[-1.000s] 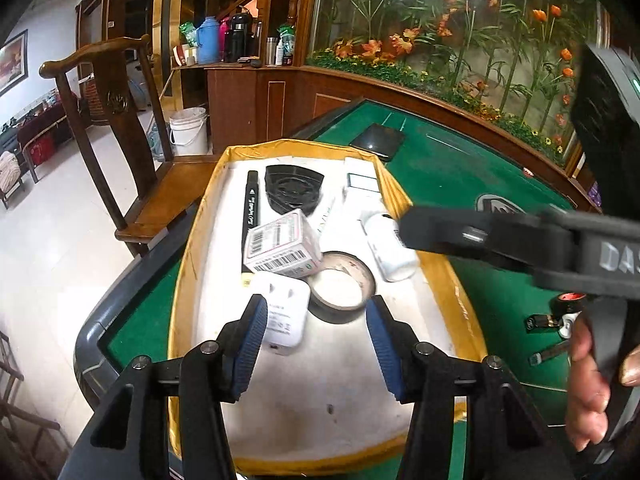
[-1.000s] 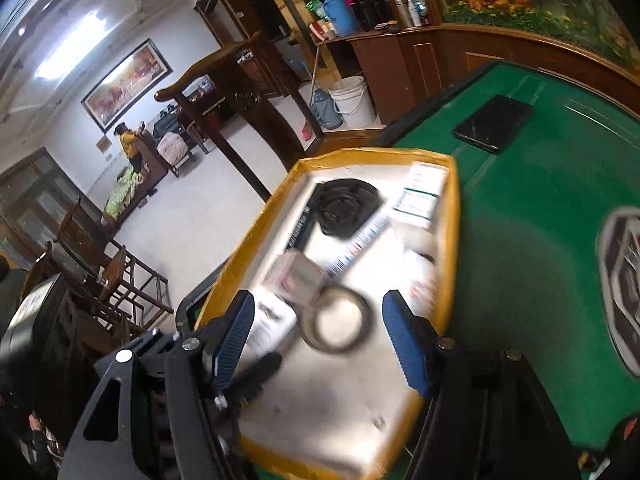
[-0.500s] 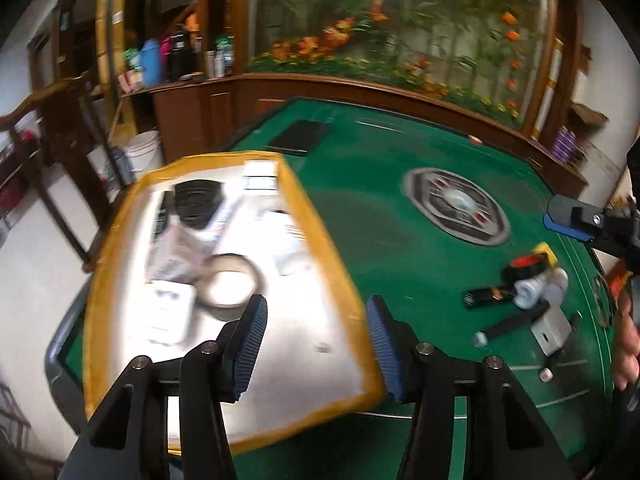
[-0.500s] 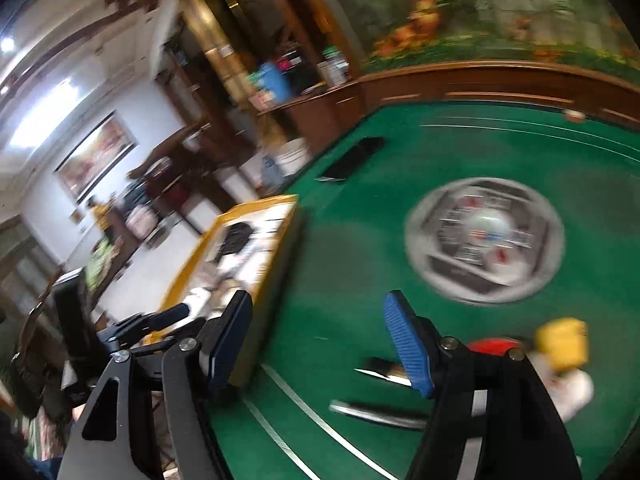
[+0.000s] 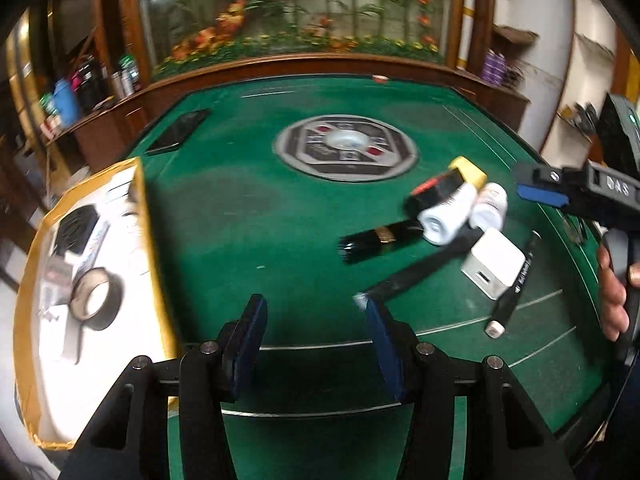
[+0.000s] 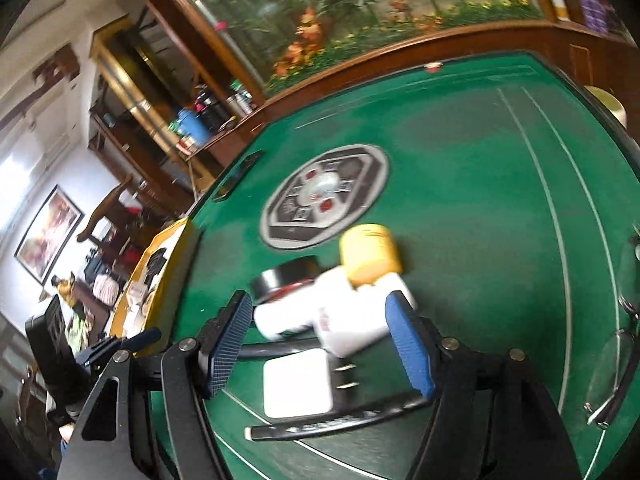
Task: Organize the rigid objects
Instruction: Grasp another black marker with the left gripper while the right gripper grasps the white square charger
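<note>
On the green table (image 6: 480, 184), both grippers' fingers are wide open and empty; the white bottle (image 6: 320, 312) looks light, hard and slippery, so grab its middle.

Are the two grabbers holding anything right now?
No. The left gripper is open over bare green felt, and the right gripper is open above the white bottles, not gripping them.

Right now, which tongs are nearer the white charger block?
Right. The right tongs hover open just above the white charger block; the left tongs sit open, well off to its left.
</note>
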